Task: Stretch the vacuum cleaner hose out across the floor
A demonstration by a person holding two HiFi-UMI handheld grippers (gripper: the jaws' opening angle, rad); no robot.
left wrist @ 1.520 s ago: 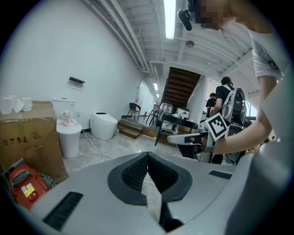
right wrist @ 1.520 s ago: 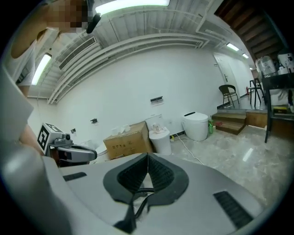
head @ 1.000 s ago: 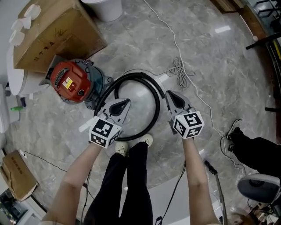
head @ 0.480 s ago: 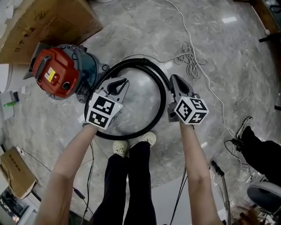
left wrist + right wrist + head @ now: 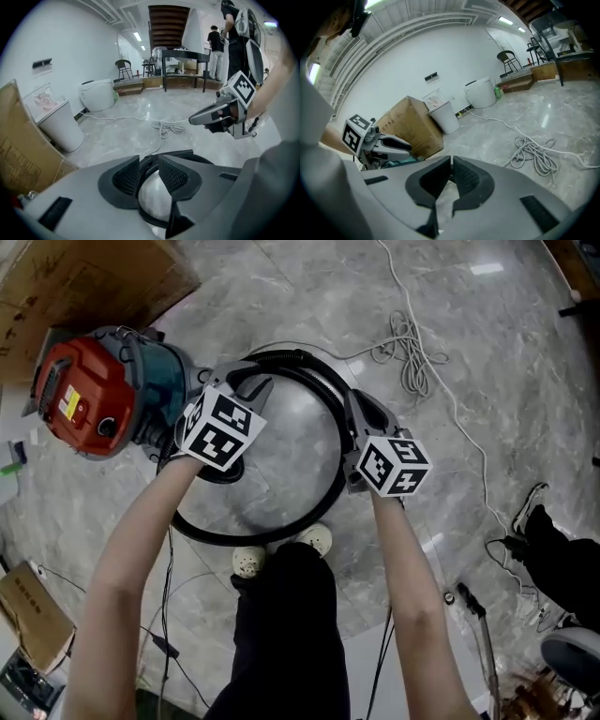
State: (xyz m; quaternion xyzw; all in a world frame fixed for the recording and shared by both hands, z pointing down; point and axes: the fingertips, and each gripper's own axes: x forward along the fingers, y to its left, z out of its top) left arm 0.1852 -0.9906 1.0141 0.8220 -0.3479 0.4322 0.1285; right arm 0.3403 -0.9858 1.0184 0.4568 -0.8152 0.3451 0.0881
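Your left gripper (image 5: pixel 250 386) has just been opening slightly over the light, springy hose (image 5: pixel 286 357), not yet pinching it. Your right gripper (image 5: pixel 352 407) is closed and empty. Take the hose by its ribs.

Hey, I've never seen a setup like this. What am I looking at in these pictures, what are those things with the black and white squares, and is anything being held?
There is no robot here. A person holds a two-jaw gripper in each hand, and the cubes with square markers are parts of those grippers. The top-down picture comes from a camera on the person's head. The other two come from cameras riding on each gripper, looking along its jaws.

On the marble floor lie a red vacuum cleaner, its black hose curled in a loop, a coiled white cable and a cardboard box.

The left gripper has just been opening its jaws. The hose shows in the gap between them but is not pinched. The right gripper is shut and empty. So nothing is held right now.
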